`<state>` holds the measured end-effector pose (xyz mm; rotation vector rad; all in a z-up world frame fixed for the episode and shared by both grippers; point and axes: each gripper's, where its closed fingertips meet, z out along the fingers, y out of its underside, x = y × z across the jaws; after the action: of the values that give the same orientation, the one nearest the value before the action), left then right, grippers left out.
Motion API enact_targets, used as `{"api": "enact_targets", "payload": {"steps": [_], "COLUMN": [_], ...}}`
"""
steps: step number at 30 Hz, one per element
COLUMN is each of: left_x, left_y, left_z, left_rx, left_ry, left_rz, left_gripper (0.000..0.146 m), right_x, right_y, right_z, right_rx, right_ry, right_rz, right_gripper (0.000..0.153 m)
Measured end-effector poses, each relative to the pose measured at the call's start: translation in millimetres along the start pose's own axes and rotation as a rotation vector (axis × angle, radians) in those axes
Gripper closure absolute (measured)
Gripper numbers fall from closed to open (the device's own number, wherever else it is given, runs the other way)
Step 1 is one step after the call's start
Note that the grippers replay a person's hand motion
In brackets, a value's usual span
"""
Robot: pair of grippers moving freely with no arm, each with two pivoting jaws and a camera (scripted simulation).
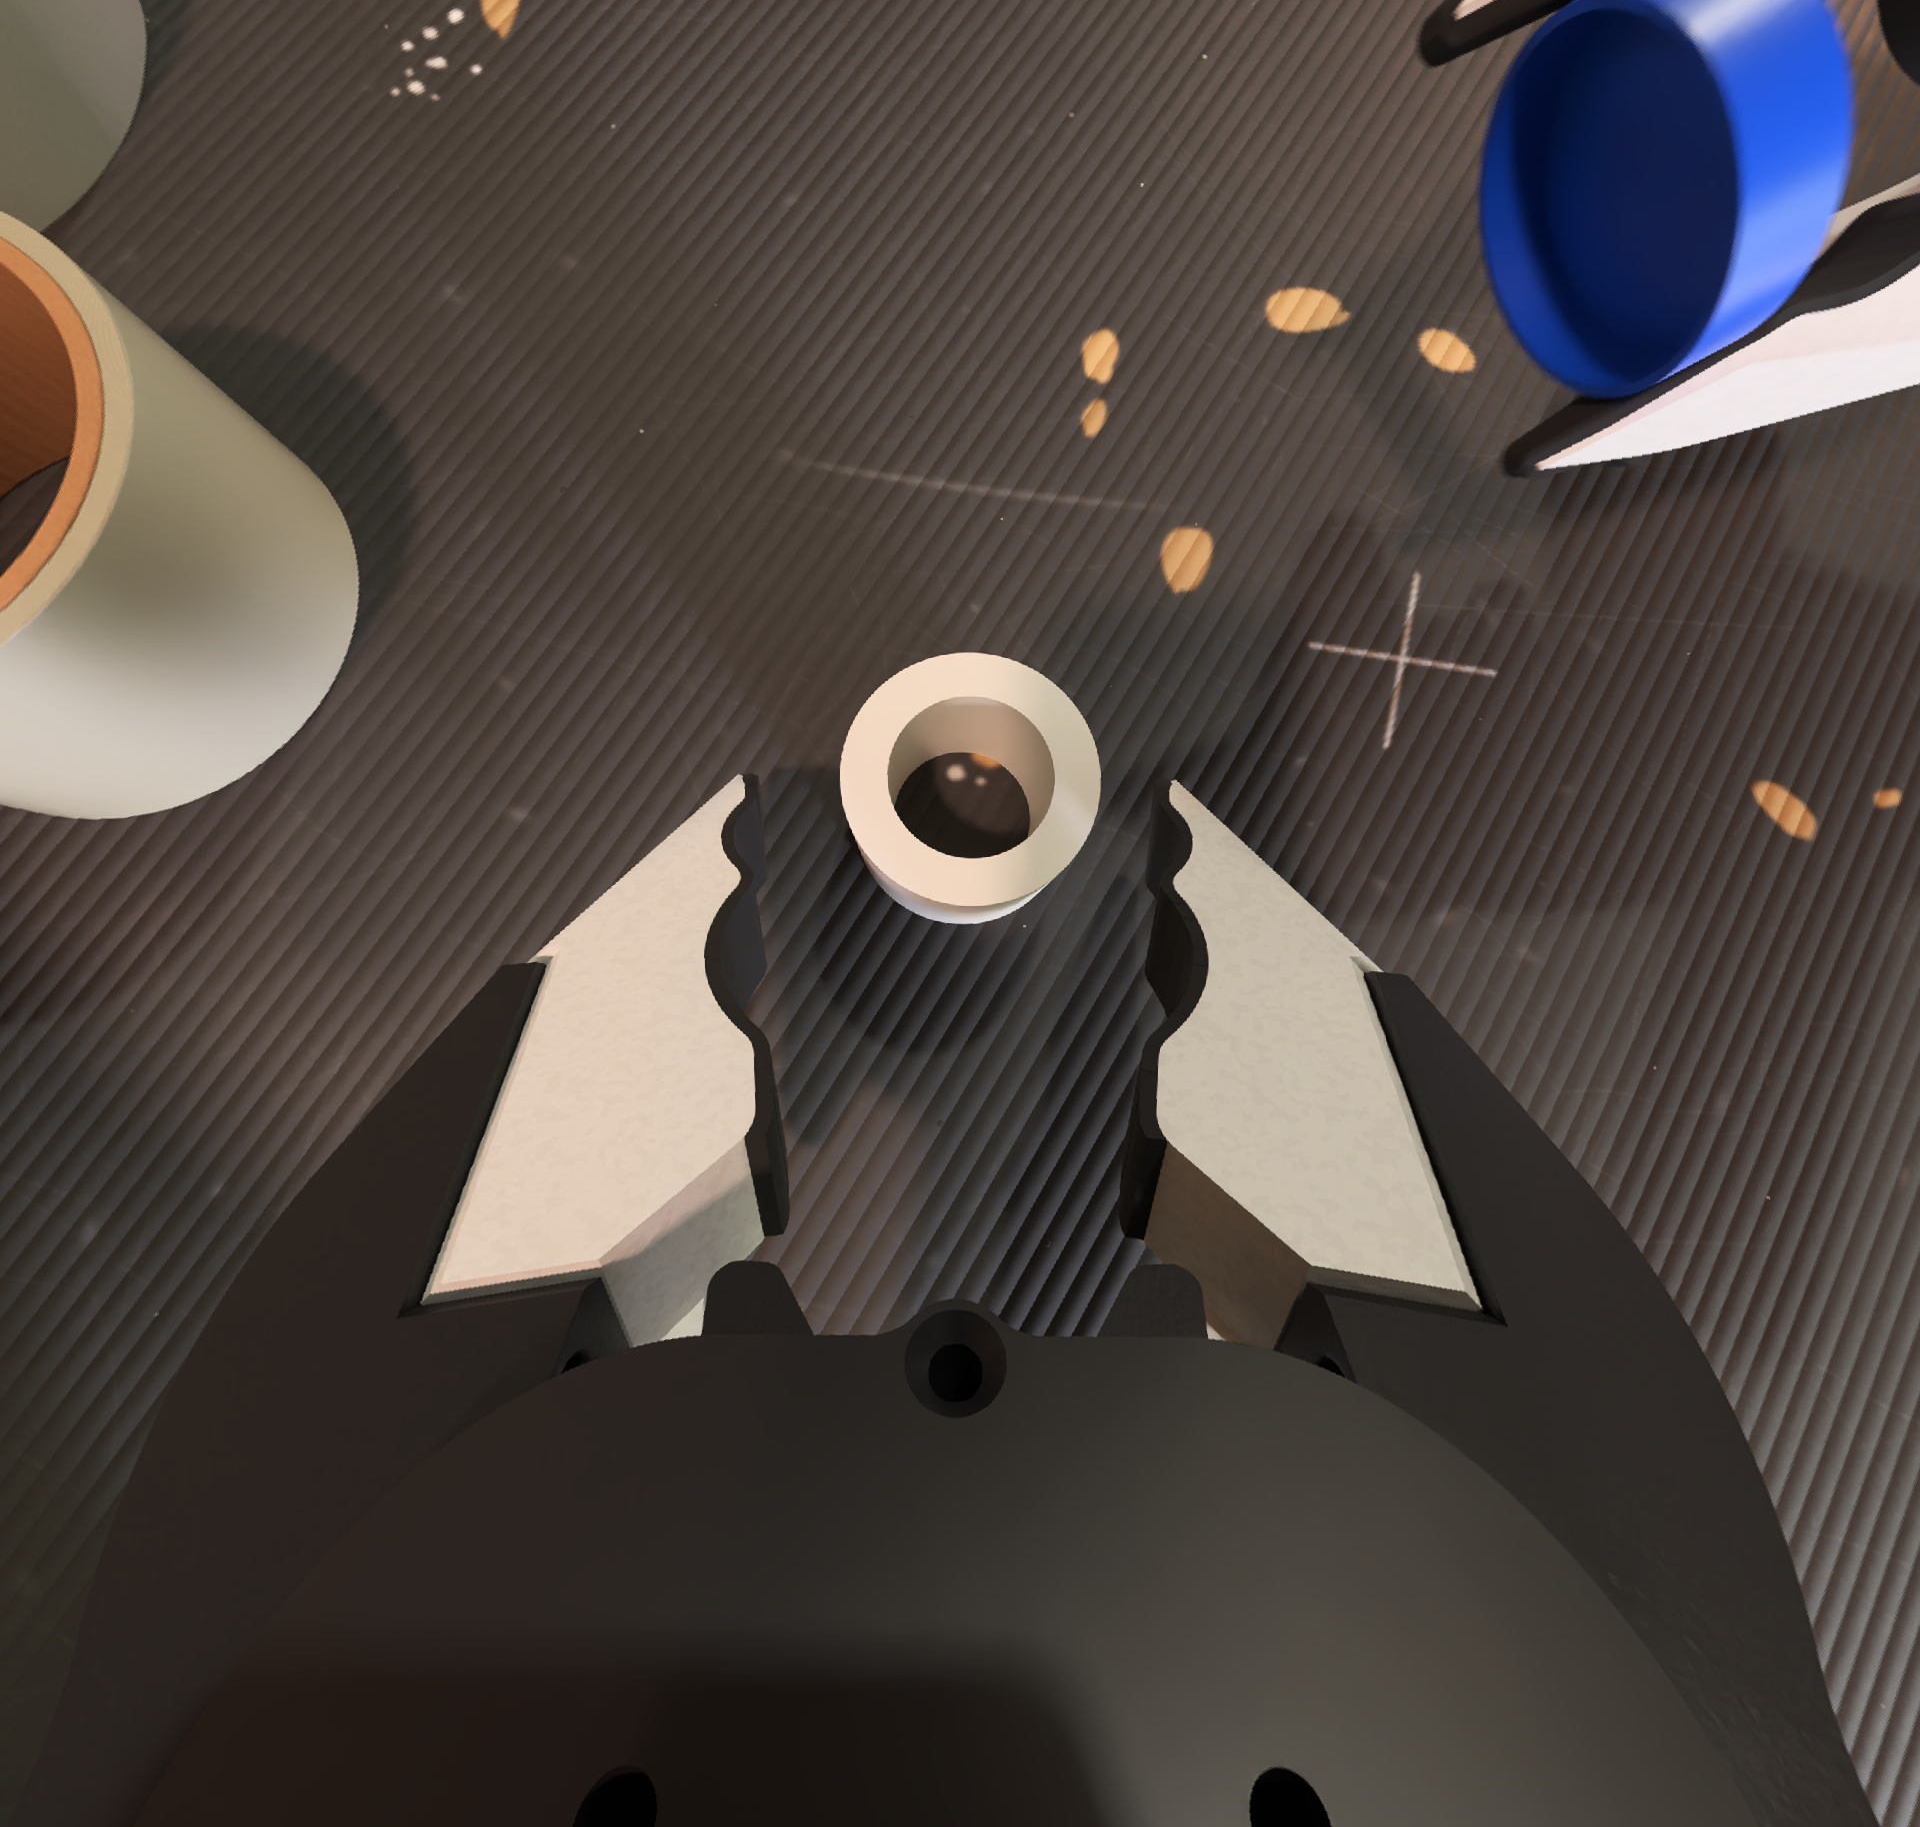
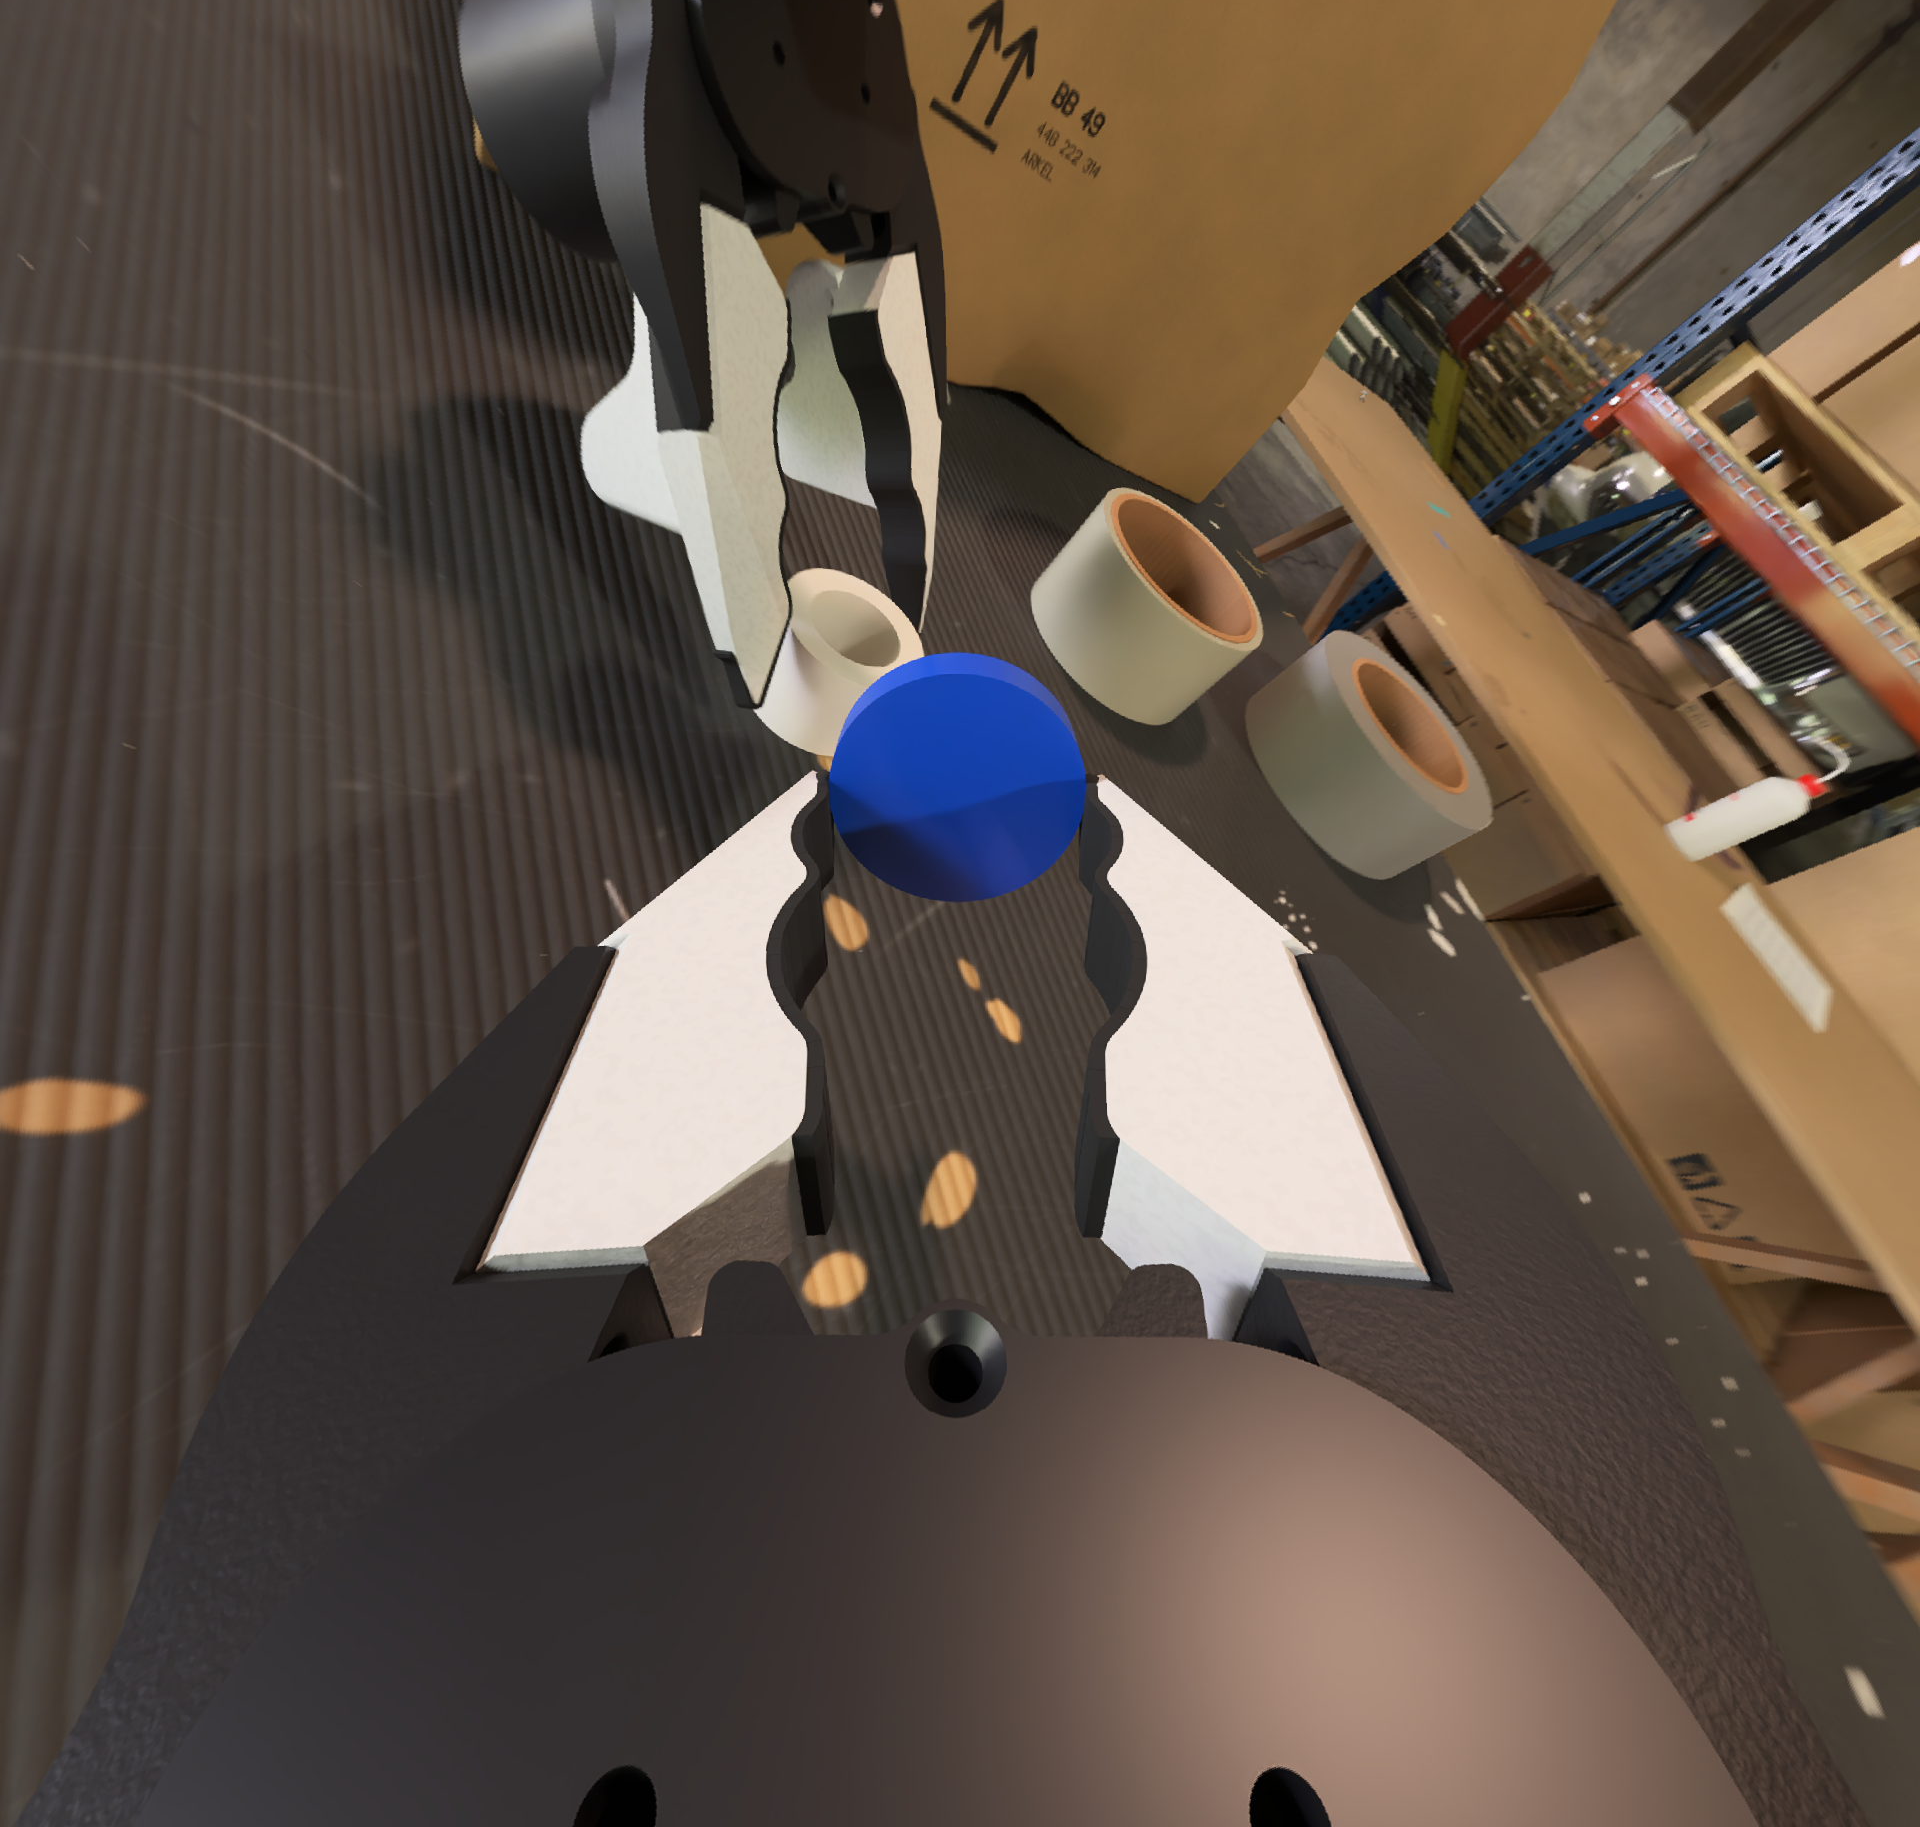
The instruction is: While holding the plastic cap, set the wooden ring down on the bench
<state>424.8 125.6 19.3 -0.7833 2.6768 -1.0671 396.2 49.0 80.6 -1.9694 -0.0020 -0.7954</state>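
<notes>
The wooden ring (image 1: pixel 969 787) sits on the surface (image 1: pixel 727 427), just ahead of the left gripper (image 1: pixel 956 801), between its spread jaws. Two tape rolls (image 1: pixel 177 572) lie far left. Up right, the right gripper (image 2: pixel 956 785) holds the plastic cap (image 2: pixel 956 775) off the surface.

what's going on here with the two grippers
The right gripper is shut on a blue cap, holding it above the bench. The left gripper has its jaws open, and the pale ring sits on the bench between the tips, touching neither as far as the left wrist view shows. So the ring looks set down and released. Two tape rolls lie nearby, by a cardboard box.
</notes>
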Motion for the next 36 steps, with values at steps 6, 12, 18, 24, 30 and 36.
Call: {"api": "enact_targets", "payload": {"steps": [6, 12, 18, 24, 30, 36], "left_x": [-0.6, -1.2, -2.0, -2.1, -1.9, -1.2], "left_y": [-1.0, -1.0, -1.8, -1.3, -1.0, 0.0], "left_z": [-1.2, -1.5, -3.2, -3.4, -3.6, -3.2], "left_rx": [0.007, 0.009, 0.014, 0.013, 0.011, 0.005], "left_ry": [0.000, 0.004, 0.001, 0.005, 0.006, 0.012], "left_rz": [-0.005, -0.011, -0.014, -0.016, -0.016, -0.014], "left_gripper": [0.076, 0.090, 0.093, 0.092, 0.092, 0.093], "right_x": [-1.3, -1.1, -3.4, -3.3, -4.4, -4.7], "right_y": [4.7, 10.4, 15.8, 17.3, 18.2, 17.5], "right_z": [21.6, 32.2, 44.8, 50.6, 51.4, 53.0], "right_rx": [-0.067, -0.098, -0.132, -0.149, -0.149, -0.148], "right_ry": [0.037, 0.045, 0.012, 0.025, 0.025, 0.031], "right_rz": [-0.241, -0.356, -0.388, -0.384, -0.374, -0.384], "right_gripper": [0.105, 0.105, 0.105, 0.105, 0.105, 0.105]}}
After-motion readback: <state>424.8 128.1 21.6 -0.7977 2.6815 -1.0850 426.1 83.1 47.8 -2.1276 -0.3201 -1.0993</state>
